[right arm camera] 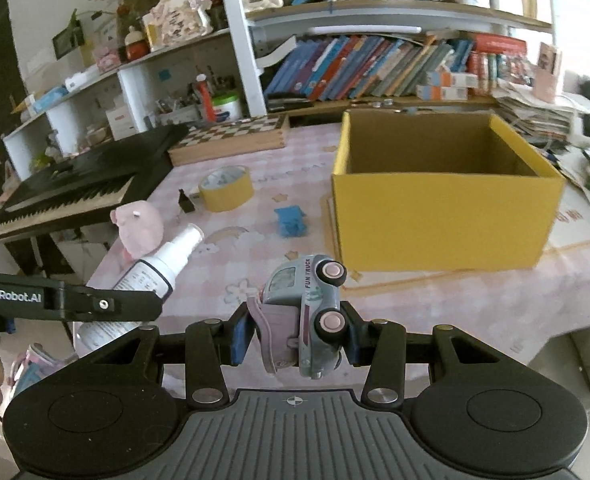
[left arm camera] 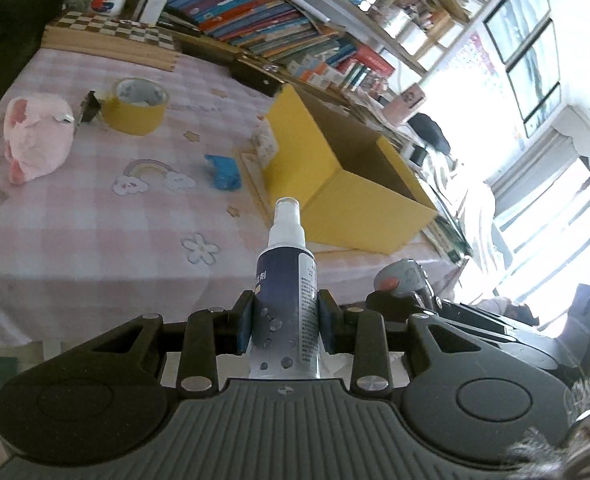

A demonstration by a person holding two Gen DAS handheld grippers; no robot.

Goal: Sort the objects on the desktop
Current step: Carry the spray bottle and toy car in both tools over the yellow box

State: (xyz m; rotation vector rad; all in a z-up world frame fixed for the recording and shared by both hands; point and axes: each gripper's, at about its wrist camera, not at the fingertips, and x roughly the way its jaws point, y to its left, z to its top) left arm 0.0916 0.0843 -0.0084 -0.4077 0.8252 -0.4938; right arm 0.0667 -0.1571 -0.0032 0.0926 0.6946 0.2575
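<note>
Blue pads of our left gripper [left arm camera: 285, 326] are clenched on one spray bottle [left arm camera: 287, 280], held above the near table edge. Our right gripper [right arm camera: 299, 330] grasps one toy truck [right arm camera: 309, 312] tipped on its side, short of the one yellow box [right arm camera: 443, 208], which stands open-topped. On the pink checked tablecloth [right arm camera: 263, 268] we count one tape roll [right arm camera: 226, 189], one pink plush [right arm camera: 139, 229], one blue item [right arm camera: 291, 221] and one small black clip [right arm camera: 185, 202], well apart, with bare cloth between them.

Left gripper [left arm camera: 285, 326] and right gripper [right arm camera: 297, 332]: black linkages, silver screws, blue pads; "GenRobot.AI" lettering marked the left one's side.
</note>
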